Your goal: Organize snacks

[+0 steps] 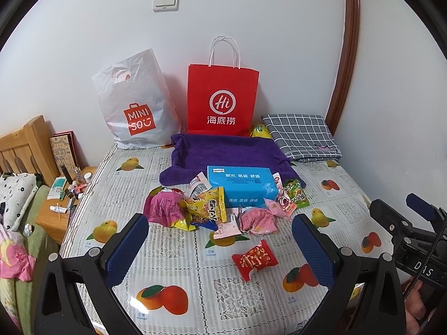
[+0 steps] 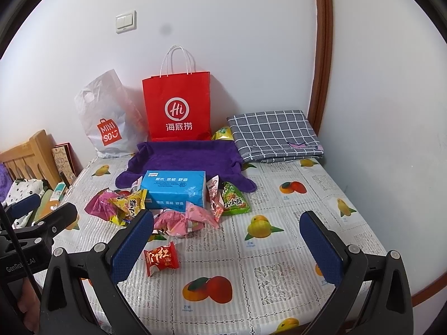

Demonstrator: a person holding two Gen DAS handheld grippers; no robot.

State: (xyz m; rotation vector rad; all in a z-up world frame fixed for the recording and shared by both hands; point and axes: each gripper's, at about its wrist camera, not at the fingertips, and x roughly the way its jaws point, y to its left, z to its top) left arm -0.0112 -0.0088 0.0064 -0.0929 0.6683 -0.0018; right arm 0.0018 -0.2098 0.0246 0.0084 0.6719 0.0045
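Several snack packets lie in a pile [image 1: 212, 212] [image 2: 167, 212] on the fruit-print tablecloth, in front of a blue tissue pack [image 1: 241, 185] [image 2: 174, 188]. A red wrapped snack [image 1: 254, 259] [image 2: 160, 258] lies alone nearer to me. A green packet [image 1: 296, 196] [image 2: 233, 202] lies right of the tissue pack. A purple cloth tray [image 1: 223, 150] [image 2: 187, 156] sits behind. My left gripper [image 1: 220, 248] is open and empty, above the table, near the red snack. My right gripper [image 2: 226, 248] is open and empty, right of the red snack.
A red paper bag [image 1: 222, 100] [image 2: 177, 106] and a white Miniso plastic bag [image 1: 134, 106] [image 2: 107, 120] stand against the wall. A folded checked cloth [image 1: 301, 136] [image 2: 275, 135] lies at the back right. A wooden nightstand [image 1: 58, 212] with small items stands left of the table.
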